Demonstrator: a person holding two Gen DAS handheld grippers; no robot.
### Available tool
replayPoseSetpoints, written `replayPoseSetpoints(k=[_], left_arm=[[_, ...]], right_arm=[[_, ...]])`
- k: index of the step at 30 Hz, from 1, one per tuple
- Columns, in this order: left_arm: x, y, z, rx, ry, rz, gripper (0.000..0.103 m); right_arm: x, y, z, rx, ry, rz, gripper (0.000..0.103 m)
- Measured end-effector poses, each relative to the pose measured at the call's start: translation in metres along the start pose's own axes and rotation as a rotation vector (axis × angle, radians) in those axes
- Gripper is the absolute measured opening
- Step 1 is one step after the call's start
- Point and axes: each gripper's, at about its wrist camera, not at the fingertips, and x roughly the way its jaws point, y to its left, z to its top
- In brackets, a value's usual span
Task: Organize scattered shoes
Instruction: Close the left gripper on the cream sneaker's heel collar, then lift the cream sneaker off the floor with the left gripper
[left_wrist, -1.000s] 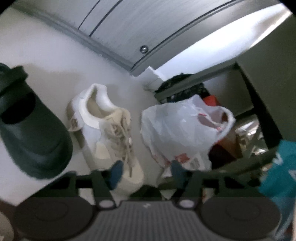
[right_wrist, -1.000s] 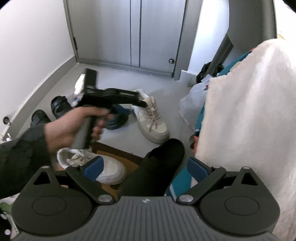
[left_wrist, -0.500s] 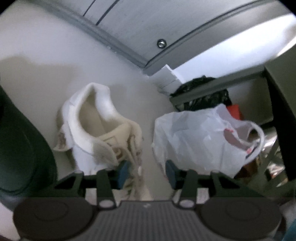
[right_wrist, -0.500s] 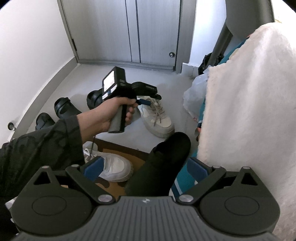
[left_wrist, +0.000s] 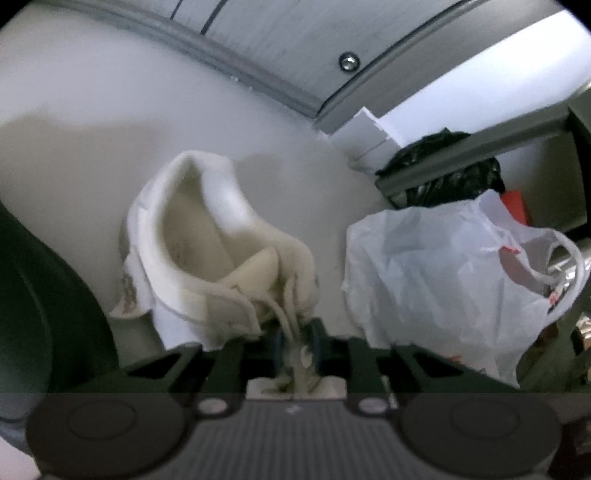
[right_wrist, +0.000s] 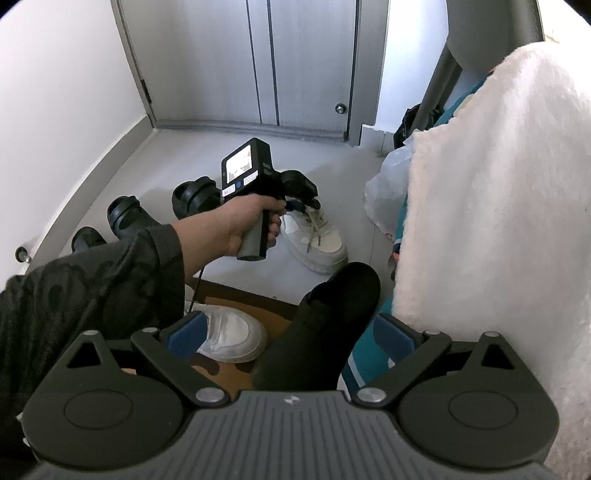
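A cream-and-white sneaker (left_wrist: 207, 236) lies on the grey floor with its heel toward the door. My left gripper (left_wrist: 295, 341) is low over its laces, and its jaws are closing with the laces pinched between the blue pads. The right wrist view shows the same sneaker (right_wrist: 317, 236) with a hand holding the left gripper (right_wrist: 301, 199) down on it. My right gripper (right_wrist: 288, 332) hangs open and holds nothing. A second white sneaker (right_wrist: 229, 336) lies on a brown mat (right_wrist: 236, 295) just beyond its left finger.
Three black clogs (right_wrist: 195, 195) (right_wrist: 125, 218) (right_wrist: 86, 238) sit left of the sneaker, one looming dark (left_wrist: 44, 295). A white plastic bag (left_wrist: 443, 280) stands right of it. A person's black-socked foot (right_wrist: 332, 317) and a fluffy white cloth (right_wrist: 498, 184) crowd the right. A grey door (right_wrist: 303, 62) closes the far side.
My left gripper has come down and forward onto the cream sneaker, and its jaws have narrowed from wide apart to pinching the laces. The right gripper has not moved.
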Motion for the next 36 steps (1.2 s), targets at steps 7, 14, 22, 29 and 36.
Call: replayPoseSetpoints(k=[7, 14, 22, 29, 36], left_arm=[[-0.034, -0.009, 0.002, 0.046, -0.133, -0.089, 0.014], [-0.064, -0.014, 0.01, 0.103, -0.205, -0.167, 0.012], [-0.121, -0.028, 0.023, 0.13, -0.246, -0.261, 0.012], [-0.187, -0.039, 0.017, 0.169, -0.238, -0.306, 0.012], [-0.26, -0.038, -0.005, 0.207, -0.224, -0.369, 0.012]], right_arm=[[-0.002, 0.004, -0.005, -0.022, -0.016, -0.014, 0.099], [-0.003, 0.006, -0.005, -0.042, -0.024, -0.029, 0.099], [-0.006, 0.009, -0.006, -0.059, -0.042, -0.032, 0.099], [-0.014, 0.017, -0.008, -0.088, -0.074, -0.02, 0.099], [-0.016, 0.038, -0.011, -0.183, -0.123, 0.0, 0.099]])
